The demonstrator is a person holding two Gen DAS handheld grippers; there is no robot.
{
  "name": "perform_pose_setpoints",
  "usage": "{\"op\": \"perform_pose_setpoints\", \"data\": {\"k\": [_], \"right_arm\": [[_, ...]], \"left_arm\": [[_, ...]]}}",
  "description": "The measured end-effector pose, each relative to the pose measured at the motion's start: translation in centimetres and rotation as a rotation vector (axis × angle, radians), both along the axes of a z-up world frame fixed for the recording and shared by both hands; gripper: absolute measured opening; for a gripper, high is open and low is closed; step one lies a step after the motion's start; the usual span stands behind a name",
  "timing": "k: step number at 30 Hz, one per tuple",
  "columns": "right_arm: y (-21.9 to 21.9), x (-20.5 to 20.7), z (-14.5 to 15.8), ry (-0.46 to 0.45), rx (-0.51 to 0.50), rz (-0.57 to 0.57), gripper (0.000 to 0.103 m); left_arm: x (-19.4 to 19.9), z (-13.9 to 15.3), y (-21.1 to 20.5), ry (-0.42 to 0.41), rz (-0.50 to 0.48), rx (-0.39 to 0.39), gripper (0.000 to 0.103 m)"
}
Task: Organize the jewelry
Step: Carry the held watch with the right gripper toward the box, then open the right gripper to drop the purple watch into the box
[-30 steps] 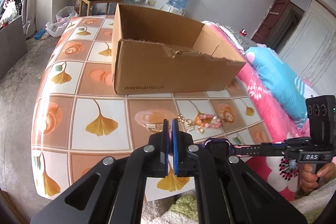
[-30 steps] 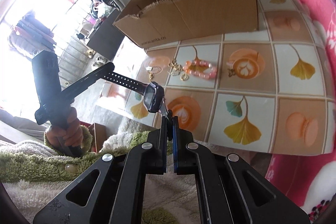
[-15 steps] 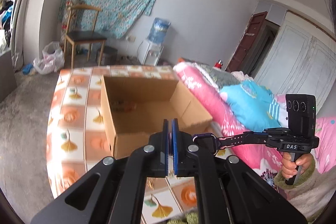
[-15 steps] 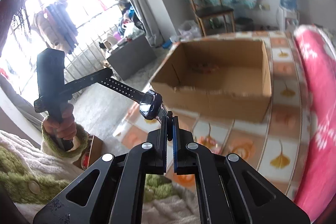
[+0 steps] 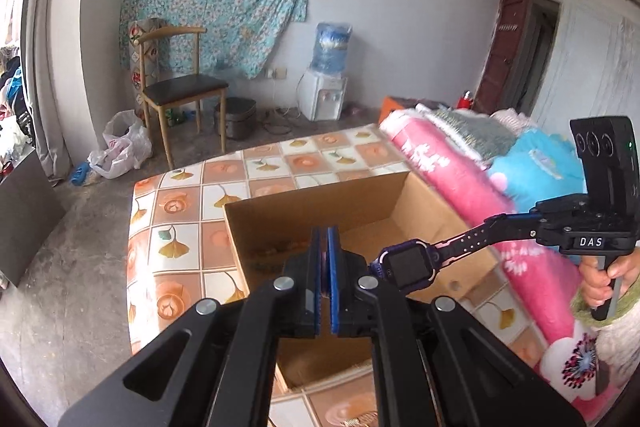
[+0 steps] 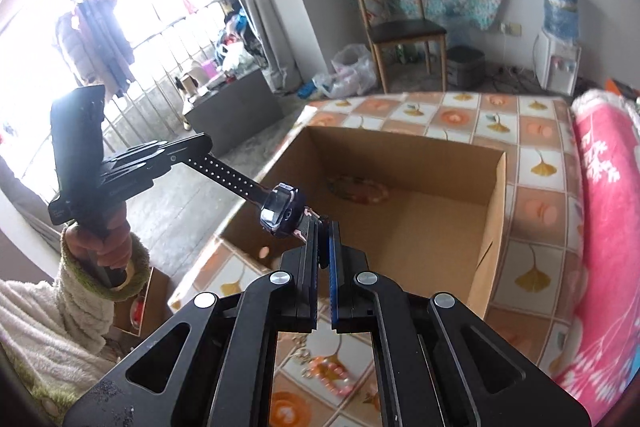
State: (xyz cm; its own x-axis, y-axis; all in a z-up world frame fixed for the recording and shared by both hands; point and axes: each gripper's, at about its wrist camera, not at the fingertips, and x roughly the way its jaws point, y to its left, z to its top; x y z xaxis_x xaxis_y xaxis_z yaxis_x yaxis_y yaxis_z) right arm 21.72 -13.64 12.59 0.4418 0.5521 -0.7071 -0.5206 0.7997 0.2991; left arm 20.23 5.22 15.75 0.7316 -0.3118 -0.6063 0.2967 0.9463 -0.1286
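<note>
Two grippers: the left gripper (image 5: 325, 269) and right gripper (image 6: 324, 251) each clamp one strap end of a purple smartwatch (image 5: 408, 264), stretched taut between them.
Watch position: raised above the near rim of the cardboard box (image 6: 496, 211), its face hanging over the open interior.
Change: a second ago the watch hung low over the tablecloth (image 5: 180, 211) in front of the box; both hands have since lifted it up and forward.
Box contents: a beaded piece (image 6: 356, 189) already lies on the box floor.
Outside the box: a pink bead bracelet (image 6: 332, 373) waits on the tablecloth, short of the near wall.
Meaning: the carry looks nearly done; releasing the watch into the box seems next.
</note>
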Motion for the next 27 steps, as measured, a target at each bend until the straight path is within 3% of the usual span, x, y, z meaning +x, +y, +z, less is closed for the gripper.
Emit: {"op": "perform_pose_setpoints", "data": {"k": [7, 11, 17, 27], "right_arm": [[1.1, 6.5, -5.1, 0.162, -0.106, -0.020, 0.003], [1.5, 8.8, -6.5, 0.207, -0.159, -0.020, 0.003], [1.6, 10.7, -7.6, 0.224, -0.233, -0.031, 0.003], [1.7, 12.2, -8.5, 0.200, -0.379, -0.060, 0.006]], "left_arm": [[6.0, -3.9, -2.4, 0.112, -0.027, 0.141, 0.003], [8.5, -5.8, -3.3, 0.164, -0.039, 0.211, 0.003], [10.3, -7.0, -4.2, 0.206, -0.064, 0.230, 0.003], [13.8, -9.2, -5.9, 0.345, -0.083, 0.267, 0.005]]}}
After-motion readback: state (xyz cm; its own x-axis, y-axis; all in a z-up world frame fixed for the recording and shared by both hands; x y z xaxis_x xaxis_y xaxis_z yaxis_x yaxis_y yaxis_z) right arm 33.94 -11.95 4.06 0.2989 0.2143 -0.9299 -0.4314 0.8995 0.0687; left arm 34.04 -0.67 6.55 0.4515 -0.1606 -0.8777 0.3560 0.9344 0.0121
